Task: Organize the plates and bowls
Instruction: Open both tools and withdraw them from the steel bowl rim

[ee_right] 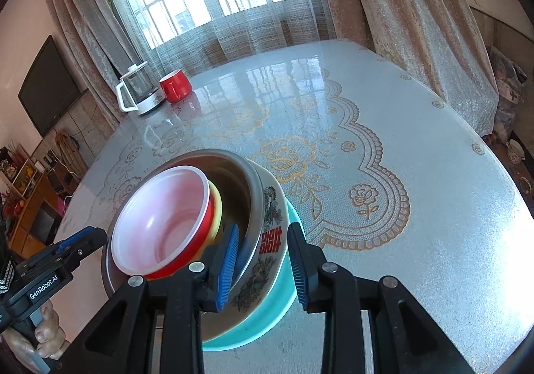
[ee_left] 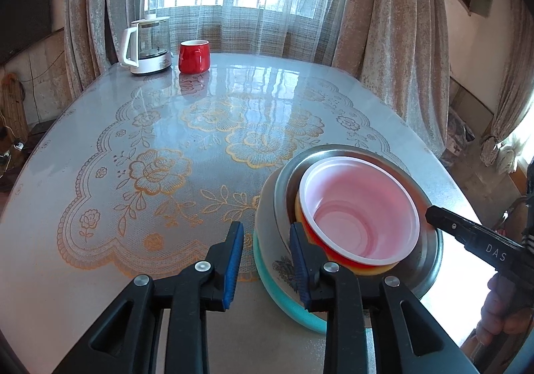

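Note:
A nested stack stands on the table's near edge: a teal plate (ee_left: 287, 307) at the bottom, a patterned ceramic bowl (ee_right: 267, 240), a steel bowl (ee_left: 430, 260), a yellow bowl (ee_right: 217, 207), and a red bowl with a white inside (ee_left: 360, 210) on top. The red bowl also shows in the right wrist view (ee_right: 160, 224). My left gripper (ee_left: 267, 260) is open just left of the stack, its right finger over the stack's left rim. My right gripper (ee_right: 263, 264) is open, its jaws astride the rims of the steel and ceramic bowls, not closed on them.
A glass kettle (ee_left: 147, 47) and a red mug (ee_left: 194, 56) stand at the table's far left corner. The table (ee_left: 167, 147) has a glossy floral lace cover. Curtains and a window lie behind it. A TV and shelves are at the left.

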Motion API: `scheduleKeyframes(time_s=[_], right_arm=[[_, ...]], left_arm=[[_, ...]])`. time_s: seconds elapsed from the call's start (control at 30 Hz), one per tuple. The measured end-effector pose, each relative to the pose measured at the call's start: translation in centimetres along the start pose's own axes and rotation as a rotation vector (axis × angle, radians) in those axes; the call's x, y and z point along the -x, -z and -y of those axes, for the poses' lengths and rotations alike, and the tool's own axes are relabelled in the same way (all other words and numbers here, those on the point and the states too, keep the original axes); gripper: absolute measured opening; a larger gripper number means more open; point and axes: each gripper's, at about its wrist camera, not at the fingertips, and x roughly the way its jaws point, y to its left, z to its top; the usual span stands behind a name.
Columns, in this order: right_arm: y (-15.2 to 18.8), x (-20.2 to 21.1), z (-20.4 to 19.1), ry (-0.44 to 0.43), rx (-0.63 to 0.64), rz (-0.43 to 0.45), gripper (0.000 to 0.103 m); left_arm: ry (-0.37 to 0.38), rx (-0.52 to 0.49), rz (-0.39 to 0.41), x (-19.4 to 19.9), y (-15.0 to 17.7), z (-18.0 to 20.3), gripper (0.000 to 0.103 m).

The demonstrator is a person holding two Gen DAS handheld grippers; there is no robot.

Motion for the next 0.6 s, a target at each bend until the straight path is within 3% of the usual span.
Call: scheduleKeyframes(time_s=[0.17, 0.6], right_arm=[[0.3, 0.7, -0.4, 0.035, 0.000, 0.027, 0.031], [2.2, 3.1, -3.7, 0.181, 0.052, 0.146, 0.036]], left_arm=[[-0.051, 0.009, 0.027, 0.9, 0.3, -0.5, 0.034], [-0.179, 0.018, 0.172, 4.5, 1.8, -0.5, 0.060]])
